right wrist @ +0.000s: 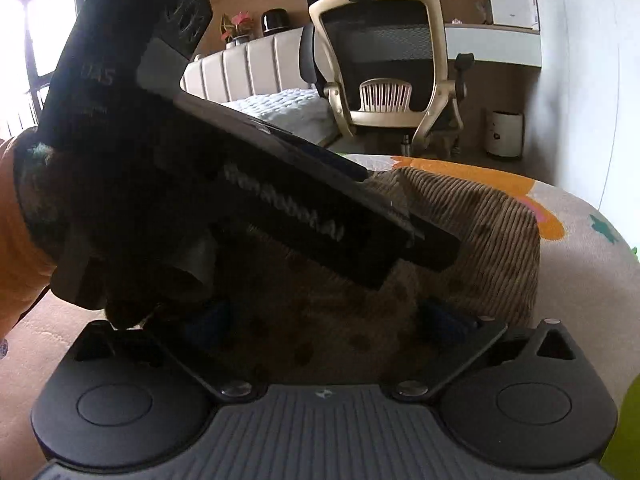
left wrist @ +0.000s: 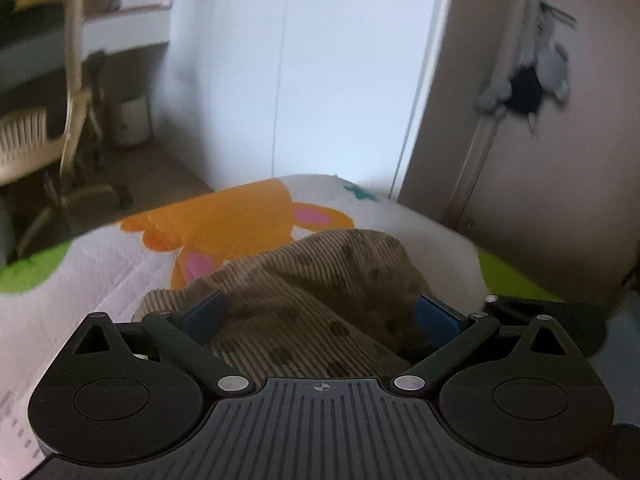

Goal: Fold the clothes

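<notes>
A brown corduroy garment [left wrist: 320, 280] with dark spots lies bunched on a white quilted cover [left wrist: 80, 280] printed with an orange cartoon animal. My left gripper [left wrist: 320, 312] is open, its blue pads [left wrist: 204, 312] wide apart on either side of the cloth heap. In the right wrist view the same garment [right wrist: 480, 232] spreads under my right gripper [right wrist: 328, 320], which is open with its pads clear of the cloth. The left gripper's black body [right wrist: 180, 160] crosses that view from the upper left, its tips down on the garment's far fold. An orange sleeve [right wrist: 16, 216] shows at the left edge.
Past the cover's edge [right wrist: 580, 260] stands an office chair [right wrist: 384, 64]. A white cylinder bin [right wrist: 505, 134] sits by the wall, with a bed with a padded headboard [right wrist: 248, 68] behind. White cupboard doors [left wrist: 300, 80] and a door with a hanging plush toy [left wrist: 528, 80] face the left gripper.
</notes>
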`<move>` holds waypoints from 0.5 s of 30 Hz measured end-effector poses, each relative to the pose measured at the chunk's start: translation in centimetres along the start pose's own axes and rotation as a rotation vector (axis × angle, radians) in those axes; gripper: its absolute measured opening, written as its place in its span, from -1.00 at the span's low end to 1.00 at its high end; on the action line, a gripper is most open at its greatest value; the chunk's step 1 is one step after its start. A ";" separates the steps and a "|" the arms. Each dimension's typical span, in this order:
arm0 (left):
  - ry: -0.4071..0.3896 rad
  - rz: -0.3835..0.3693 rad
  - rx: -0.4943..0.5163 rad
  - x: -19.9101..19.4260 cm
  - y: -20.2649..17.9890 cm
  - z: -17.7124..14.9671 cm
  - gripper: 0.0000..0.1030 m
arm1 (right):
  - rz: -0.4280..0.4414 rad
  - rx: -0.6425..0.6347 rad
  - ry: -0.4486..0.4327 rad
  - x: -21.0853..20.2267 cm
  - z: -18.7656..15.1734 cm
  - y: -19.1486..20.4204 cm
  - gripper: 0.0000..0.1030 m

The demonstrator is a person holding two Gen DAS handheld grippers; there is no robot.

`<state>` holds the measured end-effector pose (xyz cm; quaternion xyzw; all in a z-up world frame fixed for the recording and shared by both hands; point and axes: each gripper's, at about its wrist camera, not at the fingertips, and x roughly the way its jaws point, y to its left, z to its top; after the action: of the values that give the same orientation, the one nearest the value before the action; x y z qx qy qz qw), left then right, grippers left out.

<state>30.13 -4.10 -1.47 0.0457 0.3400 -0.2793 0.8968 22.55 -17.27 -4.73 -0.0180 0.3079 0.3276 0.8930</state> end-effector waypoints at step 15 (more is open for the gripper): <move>-0.069 0.184 0.089 -5.1 -0.2 -0.6 0.99 | -0.060 0.016 0.020 -0.9 -0.5 1.6 1.00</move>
<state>26.53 -1.74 1.39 0.1071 0.2904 -0.2119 0.9270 20.80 -16.63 -4.40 -0.0234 0.3188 0.2978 0.8995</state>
